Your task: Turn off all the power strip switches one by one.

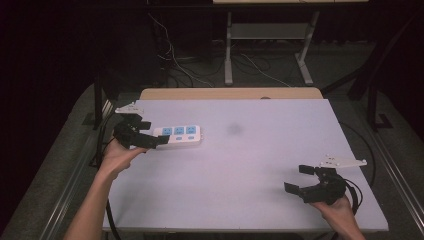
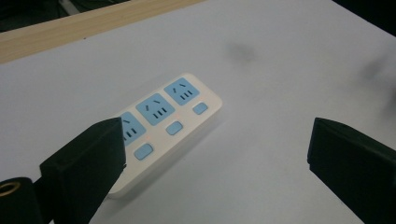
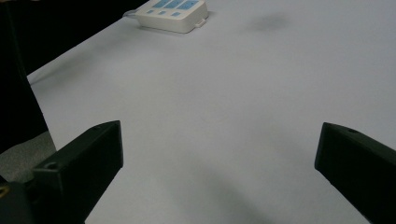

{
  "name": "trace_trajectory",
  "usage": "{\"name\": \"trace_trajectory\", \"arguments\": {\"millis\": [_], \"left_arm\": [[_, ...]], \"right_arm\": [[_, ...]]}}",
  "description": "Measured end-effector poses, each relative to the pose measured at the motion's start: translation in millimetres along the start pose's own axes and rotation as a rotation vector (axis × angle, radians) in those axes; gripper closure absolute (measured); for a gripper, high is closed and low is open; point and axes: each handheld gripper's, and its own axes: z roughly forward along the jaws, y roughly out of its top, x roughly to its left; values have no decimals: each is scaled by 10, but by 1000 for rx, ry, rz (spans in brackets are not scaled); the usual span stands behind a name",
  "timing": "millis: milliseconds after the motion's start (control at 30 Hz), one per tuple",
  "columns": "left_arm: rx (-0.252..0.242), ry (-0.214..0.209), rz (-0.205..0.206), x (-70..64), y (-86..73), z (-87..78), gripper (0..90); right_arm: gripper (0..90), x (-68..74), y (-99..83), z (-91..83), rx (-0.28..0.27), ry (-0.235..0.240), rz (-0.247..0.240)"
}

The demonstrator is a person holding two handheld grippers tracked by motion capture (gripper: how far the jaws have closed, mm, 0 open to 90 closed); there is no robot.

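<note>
A white power strip (image 1: 179, 135) with three blue sockets and blue buttons lies flat at the table's left side. My left gripper (image 1: 151, 133) is open at the strip's left end, with one jaw overlapping its near corner. In the left gripper view the power strip (image 2: 173, 117) runs diagonally and the left jaw covers its nearest end; the left gripper (image 2: 217, 156) holds nothing. My right gripper (image 1: 300, 180) is open above the bare table near the front right. In the right gripper view, nothing lies between the wide-set jaws of the right gripper (image 3: 219, 156), and the power strip (image 3: 173, 12) is far off.
The white table (image 1: 260, 150) has a wooden strip (image 1: 230, 93) along its far edge and a dark smudge (image 1: 234, 129) near the middle. Cables trail from both grippers off the table's sides. Beyond the table are a dark floor, loose wires and a desk frame (image 1: 270, 45).
</note>
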Motion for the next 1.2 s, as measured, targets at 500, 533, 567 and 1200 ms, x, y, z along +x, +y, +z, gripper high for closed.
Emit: {"name": "trace_trajectory", "arguments": {"millis": [500,533,567,1200], "left_arm": [[35,30,1,143,114,144,143],[40,33,3,149,114,162,152],[42,35,1,154,112,180,163],[96,72,-12,319,57,406,449]], "right_arm": [[9,-6,-3,5,3,-3,-3],[9,-6,-3,7,5,-2,-5],[9,-5,-3,8,5,-2,-5],[9,-11,-8,14,12,-7,-6]]}}
